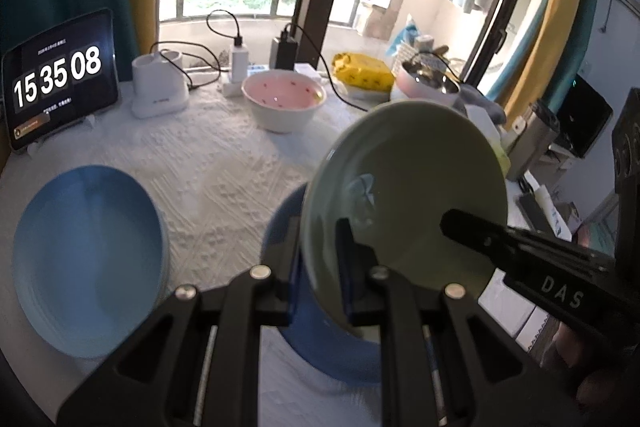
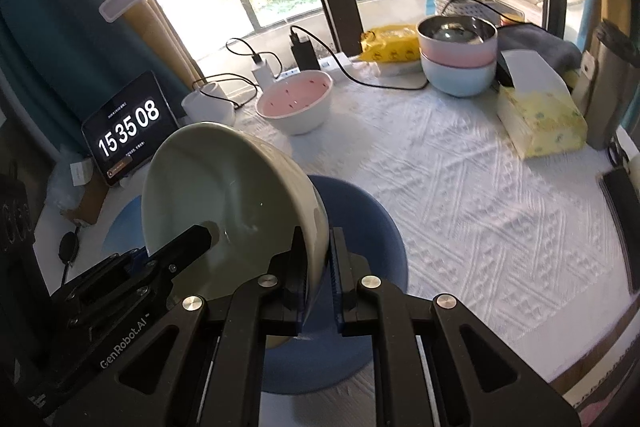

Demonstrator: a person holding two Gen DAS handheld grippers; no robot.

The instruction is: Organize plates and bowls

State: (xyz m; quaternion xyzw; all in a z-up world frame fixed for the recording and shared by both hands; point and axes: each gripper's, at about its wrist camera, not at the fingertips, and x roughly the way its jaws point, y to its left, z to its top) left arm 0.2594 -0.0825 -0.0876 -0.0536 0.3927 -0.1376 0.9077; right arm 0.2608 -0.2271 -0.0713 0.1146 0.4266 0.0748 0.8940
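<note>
Green bowl [image 1: 412, 187]: held tilted up on edge above the bench [image 1: 224, 179], its open side facing the left wrist camera; in the right wrist view [image 2: 224, 195] the pale outer wall turns toward the right.

Left gripper [image 1: 320, 267]: fingers narrowed on the bowl's lower rim; one finger [image 1: 348, 251] lies against the inside, the other sits behind the wall. Rim pinched between them.

Right gripper [image 2: 318, 259]: fingers nearly together, clamped on the bowl's wall near the rim; one finger [image 2: 300, 263] inside, the other outside. In the left wrist view it reaches in from the right, one finger [image 1: 472, 227] lying across the bowl's inner face.

Dark blue plate [image 2: 360, 227]: flat on the bench directly under the tilted bowl; whether the bowl touches it, cannot tell.

Light blue plate [image 1: 88, 259]: flat on the bench, left of the dark blue plate, well apart from the bowl.

Pink-lined bowl [image 1: 284, 99]: upright, farther back toward the window, clear of both grippers.

Stacked bowls [image 2: 458, 59]: pink over pale blue with a metal one inside, far right rear of the bench.

Tablet [image 1: 60, 79]: propped at left rear, reads 15 35 08.

Tissue box [image 2: 540, 119]: yellow, at the bench's right side.
</note>
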